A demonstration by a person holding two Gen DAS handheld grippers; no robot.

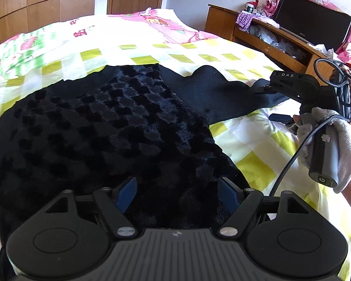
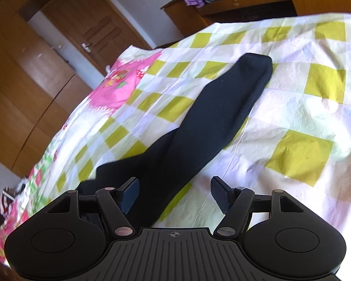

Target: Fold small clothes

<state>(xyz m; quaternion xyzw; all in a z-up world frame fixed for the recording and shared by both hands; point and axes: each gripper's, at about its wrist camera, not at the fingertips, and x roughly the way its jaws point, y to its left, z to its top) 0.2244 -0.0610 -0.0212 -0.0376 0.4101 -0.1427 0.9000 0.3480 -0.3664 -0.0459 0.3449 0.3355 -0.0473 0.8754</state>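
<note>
Black garment (image 1: 110,126) lying spread on the checked bedspread (image 1: 257,145)

Left gripper (image 1: 175,195) is hovering spread over its furry body; only the right wrist view shows the smooth sleeve (image 2: 222,107) reaching away, right gripper (image 2: 174,195) spread, pinching nothing.

The garment (image 1: 119,126) is seen as black, with a checked plush pattern; its sleeve (image 2: 222,107) is plain black. The bedsheet (image 1: 257,145) is checked in white and yellow-green, with pink cartoon prints on its far part.
</note>
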